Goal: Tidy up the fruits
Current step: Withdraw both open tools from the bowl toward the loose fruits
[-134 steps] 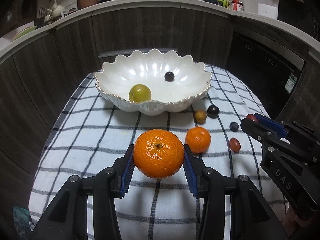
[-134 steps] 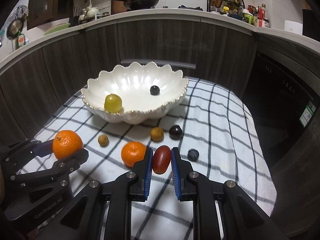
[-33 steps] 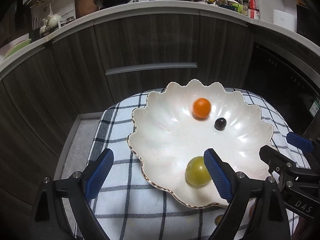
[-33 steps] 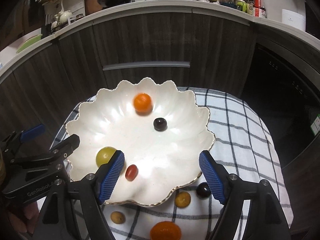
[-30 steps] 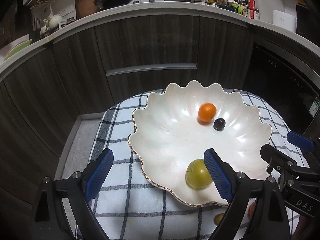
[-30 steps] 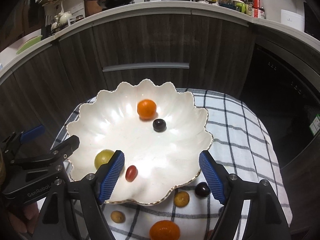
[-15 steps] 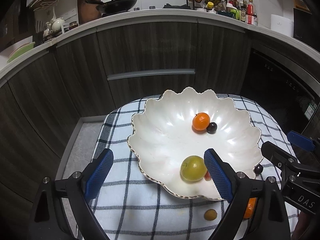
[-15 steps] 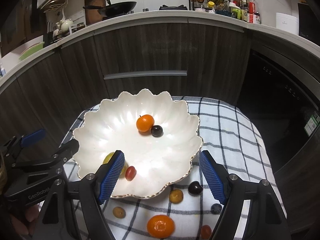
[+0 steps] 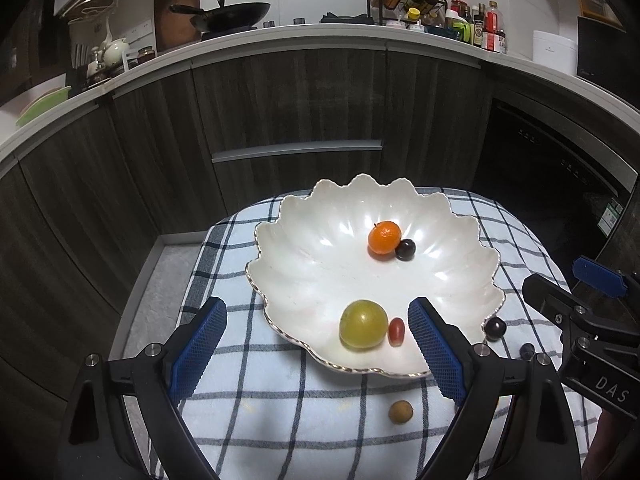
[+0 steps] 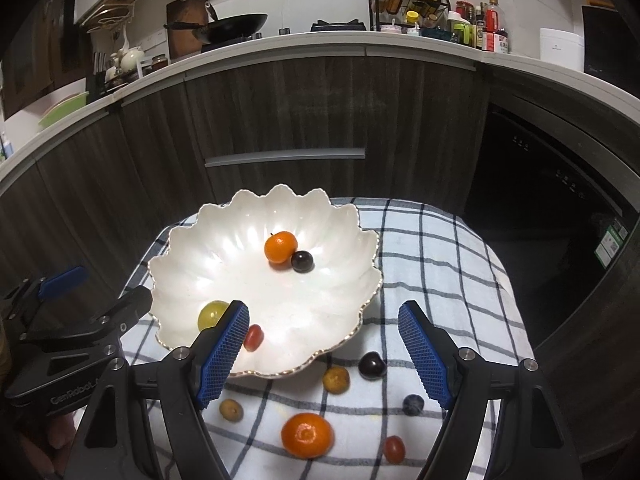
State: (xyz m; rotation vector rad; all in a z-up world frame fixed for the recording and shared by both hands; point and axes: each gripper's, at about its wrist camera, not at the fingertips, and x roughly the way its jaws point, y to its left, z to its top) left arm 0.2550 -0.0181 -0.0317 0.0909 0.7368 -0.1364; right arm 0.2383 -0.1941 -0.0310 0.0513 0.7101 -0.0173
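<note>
A white scalloped bowl [image 9: 312,276] [image 10: 328,304] stands on a checked cloth. In it lie an orange mandarin [image 9: 384,237] [image 10: 281,246], a dark grape [image 9: 405,249] [image 10: 301,261], a green plum [image 9: 363,323] [image 10: 212,313] and a red cherry tomato [image 9: 397,331] [image 10: 253,337]. On the cloth in front lie a second mandarin [image 10: 307,434], two brown longans [image 10: 336,379] [image 10: 231,409], a dark plum [image 10: 371,365], a blueberry [image 10: 413,405] and a red tomato [image 10: 394,449]. My left gripper [image 9: 316,350] and right gripper [image 10: 322,354] both hang open and empty above the bowl's near side.
The cloth [image 10: 440,264] covers a small table, with floor [image 9: 148,304] to its left. Dark cabinets [image 9: 296,112] and a counter with a wok [image 9: 232,14] and bottles stand behind. A dark appliance front [image 10: 552,216] is at the right.
Both grippers have drawn back and risen from the bowl, still open. The mandarin rolled down the bowl to rest against the dark grape. More loose fruit shows on the cloth.
</note>
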